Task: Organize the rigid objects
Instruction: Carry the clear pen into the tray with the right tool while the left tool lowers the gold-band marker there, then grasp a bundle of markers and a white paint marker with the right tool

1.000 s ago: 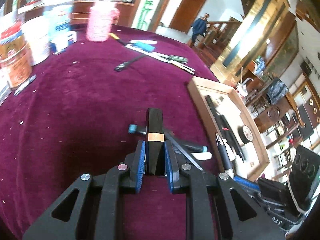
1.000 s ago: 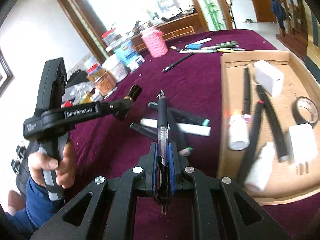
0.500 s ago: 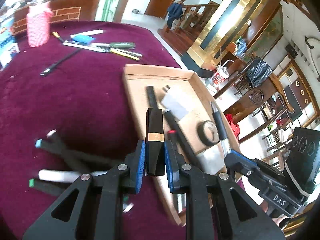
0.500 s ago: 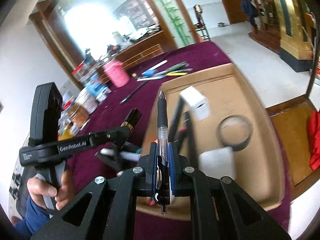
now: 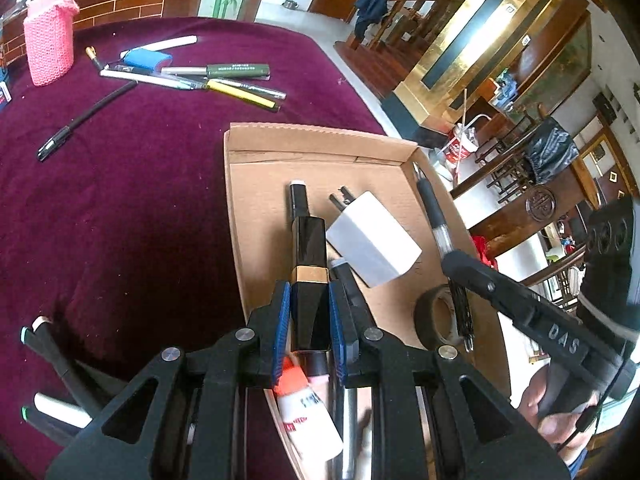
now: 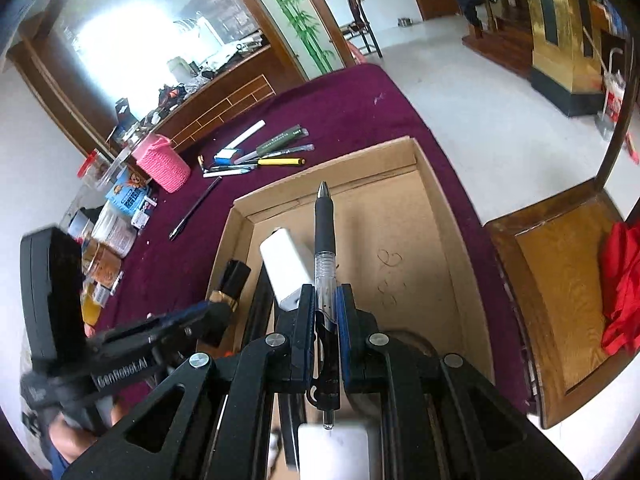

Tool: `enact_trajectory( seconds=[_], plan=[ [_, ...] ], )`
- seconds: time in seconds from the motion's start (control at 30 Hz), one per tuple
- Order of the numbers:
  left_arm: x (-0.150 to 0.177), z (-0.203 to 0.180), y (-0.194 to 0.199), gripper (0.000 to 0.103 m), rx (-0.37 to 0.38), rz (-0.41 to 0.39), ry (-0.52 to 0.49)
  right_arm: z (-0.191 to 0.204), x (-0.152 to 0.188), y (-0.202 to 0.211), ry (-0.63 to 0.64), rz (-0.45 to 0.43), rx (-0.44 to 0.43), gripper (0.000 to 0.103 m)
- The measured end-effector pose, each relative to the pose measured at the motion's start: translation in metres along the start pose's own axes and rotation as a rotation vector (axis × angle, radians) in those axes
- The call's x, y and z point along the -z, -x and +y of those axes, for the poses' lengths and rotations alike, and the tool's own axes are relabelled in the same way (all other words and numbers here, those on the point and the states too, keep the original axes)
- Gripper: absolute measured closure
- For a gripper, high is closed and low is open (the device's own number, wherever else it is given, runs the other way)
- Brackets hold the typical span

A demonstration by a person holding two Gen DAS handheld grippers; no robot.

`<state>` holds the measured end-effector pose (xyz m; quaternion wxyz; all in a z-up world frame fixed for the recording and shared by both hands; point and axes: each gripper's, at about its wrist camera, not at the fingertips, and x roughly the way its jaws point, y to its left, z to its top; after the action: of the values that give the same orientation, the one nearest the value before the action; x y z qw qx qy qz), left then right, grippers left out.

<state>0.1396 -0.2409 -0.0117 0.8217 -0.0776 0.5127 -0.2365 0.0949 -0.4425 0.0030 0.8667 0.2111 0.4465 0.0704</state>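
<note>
Both loads are over the cardboard tray (image 5: 320, 142). Left gripper (image 5: 308, 312) is clamped on the black tube with gold band (image 5: 309, 248), tip at 12 o'clock above the white charger (image 5: 372, 248). Right gripper (image 6: 324, 316) is clamped on the clear pen (image 6: 325, 256). Lower each toward bare cardboard, right load around 1 o'clock, then release low so nothing bounces.

One cardboard tray (image 5: 320, 144), one charger (image 5: 372, 244) (white).

A home's large hall: wooden staircase (image 5: 394, 12), carved chairs (image 5: 516, 164), cloth-covered table (image 5: 120, 184).
</note>
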Motion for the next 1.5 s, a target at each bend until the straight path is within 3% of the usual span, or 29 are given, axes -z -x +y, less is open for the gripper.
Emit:
enact_trajectory(
  seconds=[0.37, 0.97, 1.23, 1.5],
  plan=[
    [0.004, -0.002, -0.012, 0.087, -0.023, 0.013, 0.001, -0.012, -0.005, -0.030, -0.025, 0.048, 0.019, 0.093],
    [0.004, 0.001, -0.008, 0.085, 0.015, 0.029, 0.016, -0.001, -0.004, -0.028, 0.007, 0.046, 0.035, 0.093],
    [0.010, 0.000, 0.016, 0.080, 0.047, -0.004, 0.007, 0.014, 0.009, 0.001, 0.023, -0.020, 0.018, 0.093],
    [0.031, 0.031, 0.061, 0.080, 0.061, -0.055, 0.028, 0.051, 0.037, 0.019, 0.047, -0.036, -0.081, 0.093]
  ],
)
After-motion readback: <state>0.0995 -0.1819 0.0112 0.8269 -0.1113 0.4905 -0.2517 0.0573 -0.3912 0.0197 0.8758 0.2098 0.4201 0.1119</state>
